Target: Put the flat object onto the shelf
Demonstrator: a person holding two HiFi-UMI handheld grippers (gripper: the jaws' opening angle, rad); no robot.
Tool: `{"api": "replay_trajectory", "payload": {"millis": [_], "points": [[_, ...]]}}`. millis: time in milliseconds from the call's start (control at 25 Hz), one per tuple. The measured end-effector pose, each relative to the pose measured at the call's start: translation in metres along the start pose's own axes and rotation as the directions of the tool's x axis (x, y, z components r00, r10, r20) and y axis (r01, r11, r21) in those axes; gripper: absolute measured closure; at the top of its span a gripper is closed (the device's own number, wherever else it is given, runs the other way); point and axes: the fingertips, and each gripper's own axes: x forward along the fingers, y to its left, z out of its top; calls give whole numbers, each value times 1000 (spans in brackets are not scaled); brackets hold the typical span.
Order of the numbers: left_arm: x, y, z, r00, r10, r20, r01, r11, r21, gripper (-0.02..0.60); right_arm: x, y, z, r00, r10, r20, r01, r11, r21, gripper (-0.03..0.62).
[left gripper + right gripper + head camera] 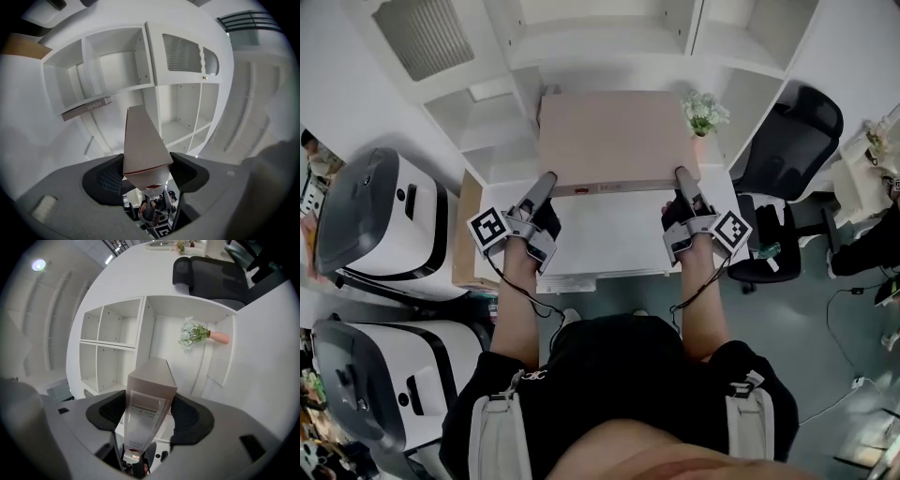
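Note:
A flat beige box [617,141] is held level between both grippers, in front of the white shelf unit [609,52]. My left gripper [547,180] is shut on the box's near left corner. My right gripper [682,176] is shut on its near right corner. In the left gripper view the box [143,140] runs away between the dark jaws of the left gripper [146,169], edge on, toward the open shelf bays [117,65]. In the right gripper view the box [149,390] is clamped in the right gripper [147,411] and points at the shelf compartments [110,338].
A small plant in a pink vase [705,114] stands on the shelf just right of the box's far corner, the same plant [199,333] lying ahead of the right jaws. A black office chair [787,141] is at the right. Two white machines [375,225] stand at the left. A white tabletop [609,246] lies under the grippers.

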Motion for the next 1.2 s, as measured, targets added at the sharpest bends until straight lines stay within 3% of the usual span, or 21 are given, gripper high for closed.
{"api": "replay_trajectory", "payload": {"millis": [360, 800, 1200], "points": [[5, 9, 23, 995, -33, -89, 32, 999, -17, 278, 0, 3, -19, 996, -26, 83, 28, 999, -15, 296], [17, 0, 18, 993, -66, -94, 65, 998, -11, 276, 0, 13, -3, 996, -13, 83, 17, 999, -52, 296], [12, -21, 22, 993, -91, -70, 92, 996, 20, 276, 7, 36, 1, 997, 46, 56, -42, 996, -73, 296]]}}
